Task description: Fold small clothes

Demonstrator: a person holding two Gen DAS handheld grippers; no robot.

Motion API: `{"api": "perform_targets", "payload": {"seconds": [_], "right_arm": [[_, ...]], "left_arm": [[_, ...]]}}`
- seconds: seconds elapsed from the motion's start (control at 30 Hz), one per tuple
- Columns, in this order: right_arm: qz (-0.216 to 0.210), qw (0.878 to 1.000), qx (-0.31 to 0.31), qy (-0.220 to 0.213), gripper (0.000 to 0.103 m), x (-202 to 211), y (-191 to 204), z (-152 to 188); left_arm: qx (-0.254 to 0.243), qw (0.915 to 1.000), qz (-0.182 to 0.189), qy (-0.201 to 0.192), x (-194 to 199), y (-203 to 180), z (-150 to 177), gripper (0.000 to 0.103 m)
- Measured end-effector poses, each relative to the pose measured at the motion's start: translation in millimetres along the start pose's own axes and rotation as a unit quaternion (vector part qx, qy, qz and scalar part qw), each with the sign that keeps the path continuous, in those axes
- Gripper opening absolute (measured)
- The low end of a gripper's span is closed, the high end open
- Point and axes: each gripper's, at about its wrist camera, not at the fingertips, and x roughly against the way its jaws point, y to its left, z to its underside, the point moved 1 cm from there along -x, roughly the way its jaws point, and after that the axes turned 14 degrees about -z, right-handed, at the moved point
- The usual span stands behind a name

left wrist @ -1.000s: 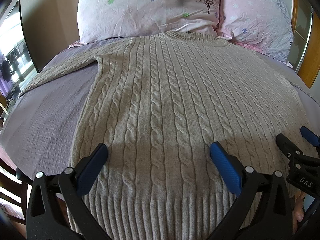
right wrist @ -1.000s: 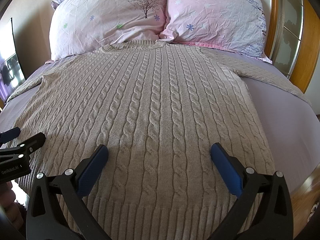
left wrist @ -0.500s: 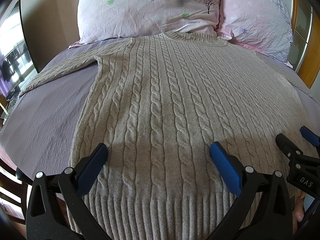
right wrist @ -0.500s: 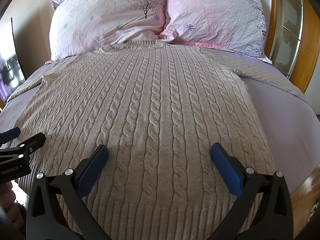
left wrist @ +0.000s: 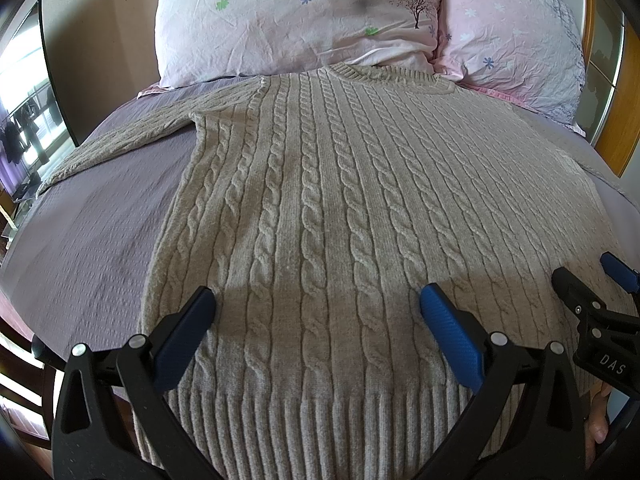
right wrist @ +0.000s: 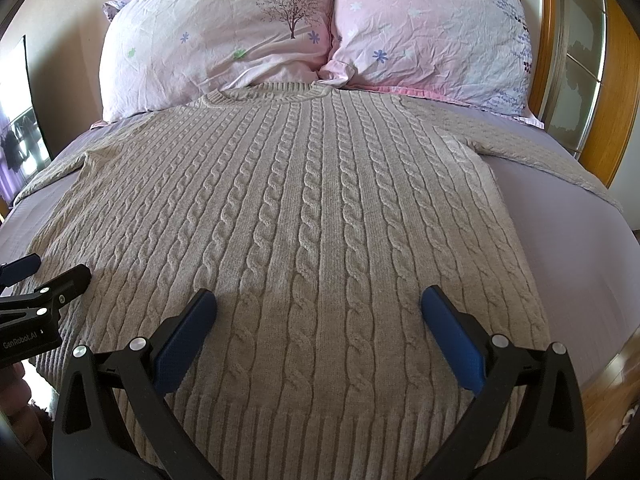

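**Both grippers poised over the hem, sweater flat and waiting**

Starting at the left: the beige cable-knit wool sweater (left wrist: 320,208) lies face up and spread flat on the lilac bedspread (left wrist: 92,232), its left sleeve (left wrist: 132,136) stretched out sideways towards the bed's edge. The left gripper (left wrist: 316,320) hovers just above the ribbed hem (left wrist: 320,420), blue-padded fingers (left wrist: 448,336) wide apart, nothing between them.

Moving across, the collar (right wrist: 264,94) touches the two pink floral pillows (right wrist: 224,36) at the headboard. The right gripper (right wrist: 320,320) hangs over the hem's right half, fingers spread just as wide, empty too. Beyond it the right sleeve (right wrist: 552,152) runs out across the bedspread.

Now, how will this handle? A chunky knit like that looks soft, floppy and fairly weighty for a garment; I'd expect it to sag and stretch if lifted by one point. The raised cables should grip well against the pads, no slipping. The best holds, to my eye, are the thicker edges: the two hem corners, the cuffs or the shoulder seams, pinching both layers together so the back doesn't trail behind.
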Motion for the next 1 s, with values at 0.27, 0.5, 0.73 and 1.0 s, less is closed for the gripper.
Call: {"api": "perform_targets", "payload": {"seconds": [0.27, 0.5, 0.73, 1.0], "right_arm": [[0.000, 1.000, 0.001, -0.001, 0.102, 0, 0, -2], [-0.066, 0.998, 0.021, -0.009, 0.102, 6, -15, -6], [-0.063, 0.973, -0.181, -0.125, 0.102, 64, -164, -64], [0.061, 0.872, -0.456, -0.168, 0.060, 72, -395, -86]], "left_arm": [[0.000, 1.0000, 0.000, 0.000, 0, 0, 0, 0.101], [0.001, 0.9995, 0.002, -0.032, 7, 2, 3, 0.101], [-0.008, 0.9982, 0.039, -0.045, 7, 5, -3, 0.101], [0.078, 0.9809, 0.128, -0.124, 1, 54, -52, 0.101]]}}
